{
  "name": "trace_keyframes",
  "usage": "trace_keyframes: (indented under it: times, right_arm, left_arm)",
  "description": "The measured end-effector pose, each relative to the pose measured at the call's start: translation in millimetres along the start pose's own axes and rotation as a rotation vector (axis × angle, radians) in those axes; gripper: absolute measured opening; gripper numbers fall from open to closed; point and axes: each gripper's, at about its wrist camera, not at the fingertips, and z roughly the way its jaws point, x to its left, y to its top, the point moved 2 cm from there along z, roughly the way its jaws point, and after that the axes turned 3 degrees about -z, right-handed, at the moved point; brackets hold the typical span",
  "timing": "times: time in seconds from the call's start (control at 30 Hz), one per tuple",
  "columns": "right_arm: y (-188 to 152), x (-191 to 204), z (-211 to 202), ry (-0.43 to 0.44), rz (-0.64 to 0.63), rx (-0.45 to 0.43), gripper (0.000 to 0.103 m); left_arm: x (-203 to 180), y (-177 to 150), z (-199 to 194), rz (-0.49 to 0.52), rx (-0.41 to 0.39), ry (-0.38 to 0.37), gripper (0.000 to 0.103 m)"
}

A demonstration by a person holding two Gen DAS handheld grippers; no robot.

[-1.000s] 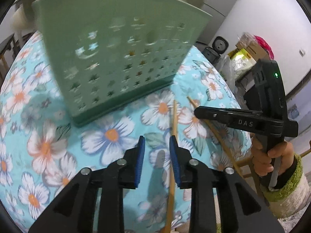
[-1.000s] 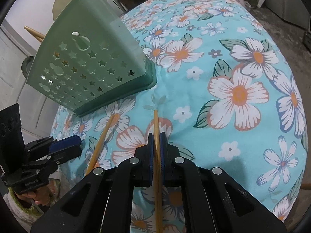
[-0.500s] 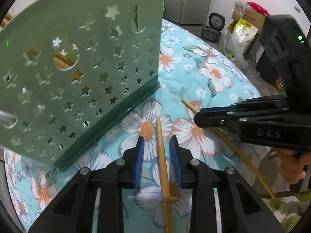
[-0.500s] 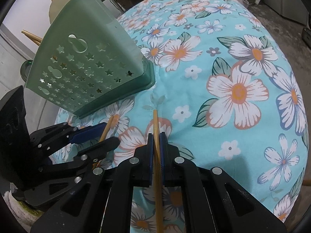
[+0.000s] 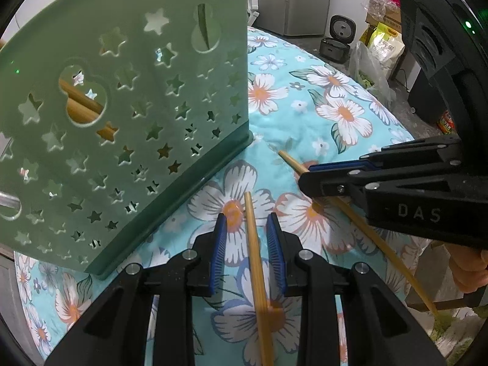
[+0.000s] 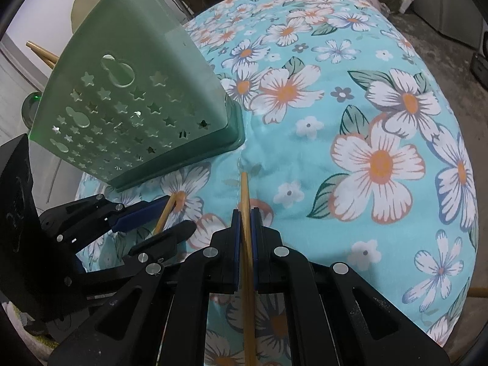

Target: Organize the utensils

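A green utensil holder (image 5: 122,128) with star cut-outs stands on the floral tablecloth; it also shows in the right wrist view (image 6: 134,113), with wooden sticks inside. My left gripper (image 5: 247,222) is open, its blue pads either side of a wooden chopstick (image 5: 256,259) lying on the cloth. My right gripper (image 6: 245,213) is shut on a second chopstick (image 6: 245,195), whose tip points toward the holder's base. In the left wrist view the right gripper (image 5: 308,180) holds that chopstick (image 5: 366,228) just right of mine.
The round table's floral cloth (image 6: 381,158) drops off at the edges. A grey fridge (image 5: 292,0), a rice cooker (image 5: 335,42) and bags (image 5: 381,42) stand on the floor beyond the table.
My left gripper has swung in toward the holder and now straddles the lying chopstick. The right gripper has stayed shut on its chopstick, almost still.
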Motion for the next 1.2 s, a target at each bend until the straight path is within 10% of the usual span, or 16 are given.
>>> trace_keyframes:
  times: [0.43, 0.7, 1.2]
  right_arm:
    - [20, -14, 11, 0.030, 0.038, -0.009, 0.004]
    - [22, -19, 2, 0.037, 0.049, -0.035, 0.004]
    - [34, -16, -38, 0.089, 0.028, -0.129, 0.004]
  left_arm:
    - [-3, -1, 1, 0.005, -0.004, 0.005, 0.024]
    - [6, 5, -3, -0.039, -0.050, -0.023, 0.005]
    - [70, 5, -158, -0.257, -0.360, -0.185, 0.005]
